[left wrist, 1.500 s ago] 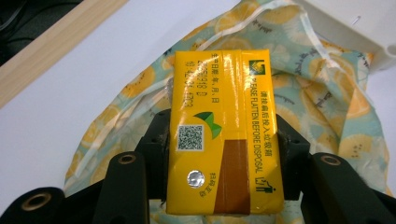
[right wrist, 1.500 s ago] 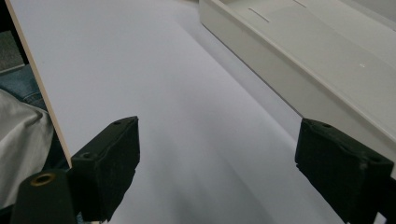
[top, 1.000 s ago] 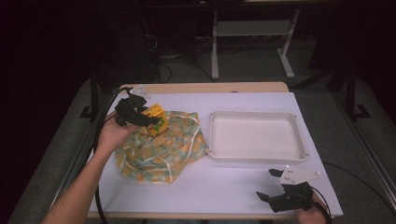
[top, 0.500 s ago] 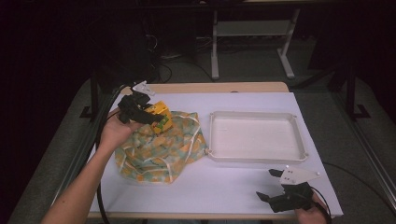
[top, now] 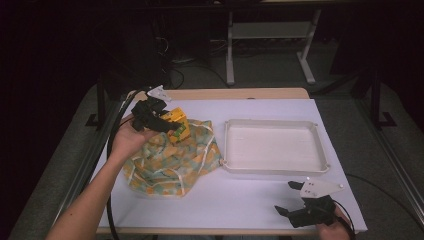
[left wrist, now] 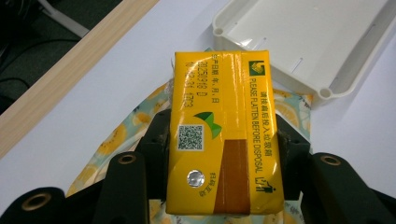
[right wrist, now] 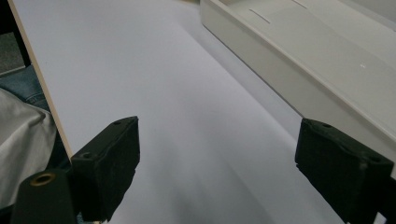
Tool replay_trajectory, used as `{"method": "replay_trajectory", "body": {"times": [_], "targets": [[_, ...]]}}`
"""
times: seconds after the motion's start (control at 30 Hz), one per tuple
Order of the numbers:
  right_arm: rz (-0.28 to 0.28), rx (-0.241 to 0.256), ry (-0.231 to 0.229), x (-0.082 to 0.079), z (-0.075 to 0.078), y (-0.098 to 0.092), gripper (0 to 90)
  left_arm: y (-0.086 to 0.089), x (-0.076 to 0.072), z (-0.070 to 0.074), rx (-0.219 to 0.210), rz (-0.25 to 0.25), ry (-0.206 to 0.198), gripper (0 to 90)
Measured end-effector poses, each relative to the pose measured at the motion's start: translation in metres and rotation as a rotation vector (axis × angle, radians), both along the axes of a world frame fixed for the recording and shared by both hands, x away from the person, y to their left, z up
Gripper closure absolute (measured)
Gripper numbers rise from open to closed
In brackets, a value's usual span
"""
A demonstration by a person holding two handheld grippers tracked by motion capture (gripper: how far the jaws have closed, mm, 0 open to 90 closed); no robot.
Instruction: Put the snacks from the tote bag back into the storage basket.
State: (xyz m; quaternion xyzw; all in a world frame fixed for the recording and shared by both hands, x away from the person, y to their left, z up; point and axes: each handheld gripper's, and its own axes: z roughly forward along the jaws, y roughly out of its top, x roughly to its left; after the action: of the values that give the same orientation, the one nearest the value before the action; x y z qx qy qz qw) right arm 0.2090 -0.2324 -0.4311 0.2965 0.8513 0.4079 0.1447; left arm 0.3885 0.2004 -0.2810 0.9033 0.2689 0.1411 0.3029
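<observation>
My left hand-held gripper [top: 165, 121] clamps the yellow drink carton [left wrist: 225, 130] above the patterned cloth [top: 172, 162]; I'd carry it next to the white plastic tray [top: 275, 165]. My right hand-held gripper [top: 292, 200] idles, jaws apart.

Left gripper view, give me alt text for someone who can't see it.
A yellow drink carton with a QR code and foil straw hole is clamped between the left gripper's black jaws. Below it lie a fruit-patterned cloth and white table, with an empty white tray beyond.

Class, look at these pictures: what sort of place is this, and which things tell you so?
Probably a lab or workshop set up for recording, not a home: a white-covered wooden worktable, metal equipment stands on the grey floor, and a black cabled hand-held gripper clamping a yellow drink carton.
</observation>
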Motion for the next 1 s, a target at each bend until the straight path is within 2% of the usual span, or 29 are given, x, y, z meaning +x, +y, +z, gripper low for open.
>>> {"method": "replay_trajectory", "body": {"times": [0.33,0.7,1.0], "targets": [[0.003,-0.002,-0.004,-0.001,0.0,-0.001,13.5,-0.014,-0.001,0.001,-0.006,-0.041,-0.001,50.4],[0.0,0.0,-0.006,-0.002,0.001,-0.002,13.4,-0.025,-0.002,0.002,-0.015,-0.059,-0.002,50.4],[-0.001,0.003,-0.01,-0.003,0.002,-0.002,13.4,-0.034,-0.002,0.005,-0.004,-0.09,-0.008,50.4]]}}
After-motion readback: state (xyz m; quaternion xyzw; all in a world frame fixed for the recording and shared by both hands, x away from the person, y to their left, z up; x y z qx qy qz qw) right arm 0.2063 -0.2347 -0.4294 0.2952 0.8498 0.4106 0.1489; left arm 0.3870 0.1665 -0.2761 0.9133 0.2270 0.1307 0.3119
